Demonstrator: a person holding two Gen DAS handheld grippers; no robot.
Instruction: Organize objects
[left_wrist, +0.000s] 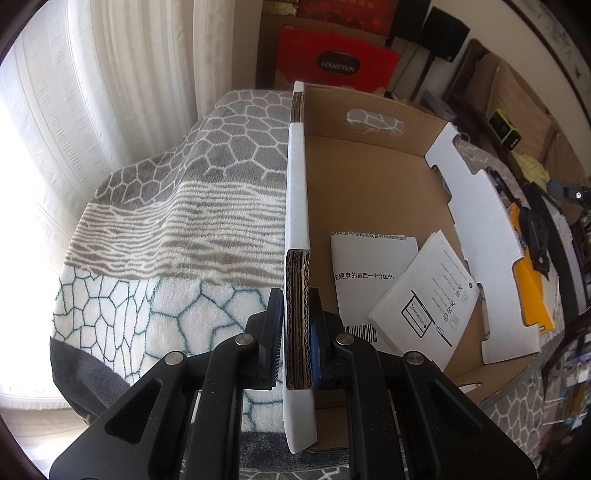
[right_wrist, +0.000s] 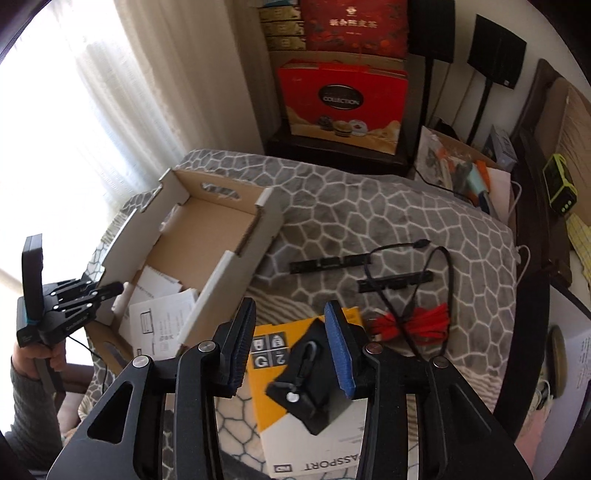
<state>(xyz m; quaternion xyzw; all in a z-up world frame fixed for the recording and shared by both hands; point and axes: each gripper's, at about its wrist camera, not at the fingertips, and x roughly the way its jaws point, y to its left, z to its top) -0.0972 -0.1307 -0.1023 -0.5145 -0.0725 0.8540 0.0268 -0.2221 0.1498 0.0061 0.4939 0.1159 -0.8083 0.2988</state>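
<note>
Left gripper (left_wrist: 297, 339) jaws clamped on the corrugated side wall of the open brown-and-white cardboard box (left_wrist: 297, 206) holding white paper leaflets (left_wrist: 417, 295); right gripper (right_wrist: 290, 349) jaws spread wide, empty, above a small black hard-shell pouch (right_wrist: 314, 380) lying on a yellow-and-white carton (right_wrist: 295, 435) upon the patterned grey blanket (right_wrist: 369, 206); probably light, rigid, smooth; best pinched across its narrow sides; red-and-black coiled cable (right_wrist: 413, 321) nearby, limp, likely to snag.
</note>
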